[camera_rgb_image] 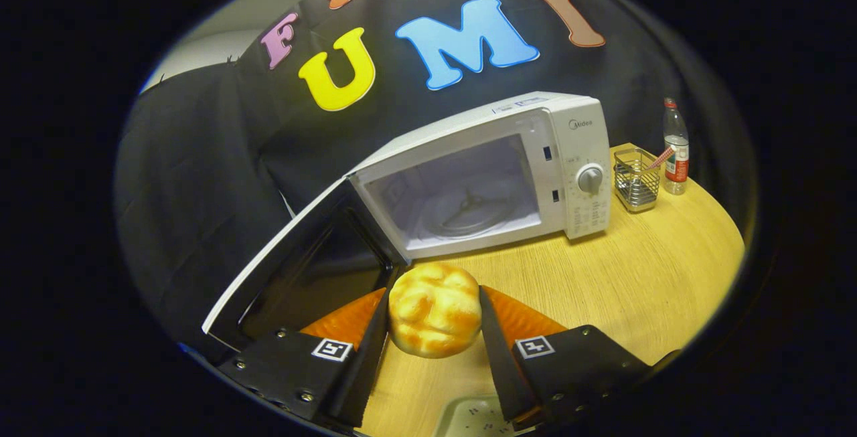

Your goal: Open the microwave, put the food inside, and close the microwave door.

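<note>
I have the microwave (495, 169) ahead on the far side of the table (643, 276), its door (301, 270) swung open to the left. My gripper (434, 320) pinches the bun (434, 310) at its sides; it looks light, soft and easily crushed.

Wooden table (643, 276) carries microwave (495, 169), wire basket (636, 186), bottle (675, 149).

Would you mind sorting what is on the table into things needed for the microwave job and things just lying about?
Part of the job:
- microwave, door open
- bread roll, gripped between both fingers of the gripper

Just lying about:
- wire basket
- plastic bottle
- white tray beneath the gripper
</note>
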Demonstrator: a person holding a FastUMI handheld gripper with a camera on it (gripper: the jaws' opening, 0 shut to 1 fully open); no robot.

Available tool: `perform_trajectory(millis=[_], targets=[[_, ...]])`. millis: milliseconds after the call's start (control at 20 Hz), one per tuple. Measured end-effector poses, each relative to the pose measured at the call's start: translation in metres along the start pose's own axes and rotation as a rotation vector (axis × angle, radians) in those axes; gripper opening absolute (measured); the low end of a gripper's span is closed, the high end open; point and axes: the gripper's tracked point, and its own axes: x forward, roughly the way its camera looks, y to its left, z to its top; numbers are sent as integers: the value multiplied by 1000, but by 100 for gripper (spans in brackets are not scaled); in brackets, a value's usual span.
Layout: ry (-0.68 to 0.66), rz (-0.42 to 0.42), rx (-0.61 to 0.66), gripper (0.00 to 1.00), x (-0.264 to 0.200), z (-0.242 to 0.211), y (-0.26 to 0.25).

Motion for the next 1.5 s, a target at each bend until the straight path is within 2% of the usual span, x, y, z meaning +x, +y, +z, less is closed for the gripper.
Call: perform_trajectory(millis=[350,800,1050,1500], targets=[[-105,8,73,74,66,33,-2],[-207,-62,165,74,151,57,-28],[-210,-123,220,73,195,55,-49],[-220,-219,256,75,240,52,-71]])
